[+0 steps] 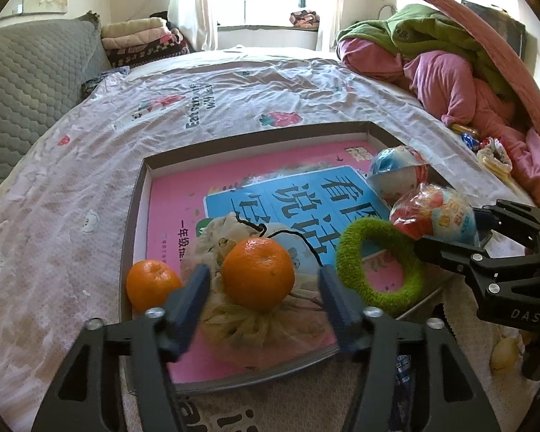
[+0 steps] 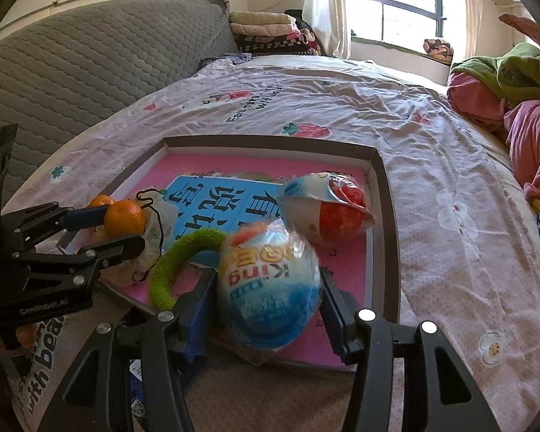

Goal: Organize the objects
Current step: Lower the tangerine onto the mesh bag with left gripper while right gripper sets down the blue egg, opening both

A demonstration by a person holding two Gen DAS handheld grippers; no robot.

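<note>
A shallow grey box (image 1: pixel 136 216) on the bed holds a pink book (image 1: pixel 176 230). On the book lie a mesh pouch (image 1: pixel 248 320) with an orange (image 1: pixel 257 273) on top, a second orange (image 1: pixel 151 282) in the near-left corner, a fuzzy green ring (image 1: pixel 378 262) and two wrapped egg toys (image 1: pixel 396 176). My left gripper (image 1: pixel 262 277) stands open around the orange, with gaps on both sides. My right gripper (image 2: pixel 268 280) is shut on the blue egg toy (image 2: pixel 270 298) over the box's near edge; the other egg (image 2: pixel 327 208) lies behind it.
The box sits on a pale printed bedsheet (image 1: pixel 234 82). Piled pink and green clothes (image 1: pixel 432 54) fill the right side, with snack packets (image 1: pixel 493 154) below them. A grey quilted cushion (image 1: pixel 28 82) and folded blankets (image 1: pixel 144 36) stand at the far left.
</note>
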